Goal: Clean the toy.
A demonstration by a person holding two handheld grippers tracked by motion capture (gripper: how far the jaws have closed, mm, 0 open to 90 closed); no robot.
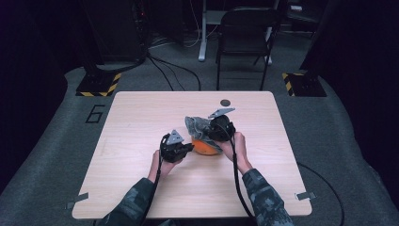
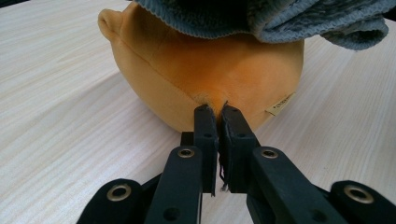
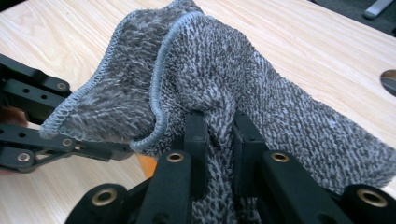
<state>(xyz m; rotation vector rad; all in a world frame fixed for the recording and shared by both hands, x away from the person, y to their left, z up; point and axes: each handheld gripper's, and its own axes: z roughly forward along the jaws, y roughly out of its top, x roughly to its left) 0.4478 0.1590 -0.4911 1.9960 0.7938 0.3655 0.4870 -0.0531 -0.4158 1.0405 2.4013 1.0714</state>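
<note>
One pale wooden table (image 1: 141,188) stands on grey carpet (image 1: 42,155).

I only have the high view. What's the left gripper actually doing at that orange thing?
Observer: In the left gripper view, the left gripper is shut, pinching the fabric of the orange plush toy low on its side.
Operator: Does the grey cloth touch the toy?
Observer: Yes, the grey knit cloth drapes over the top of the toy.
Operator: And the right one?
Observer: The right gripper is shut on a fold of the cloth, with a blue stitched hem curling just beside its jaws.
Operator: Any marking on the toy?
Observer: A small tan label is sewn into its lower seam; the print is too small to read.
</note>
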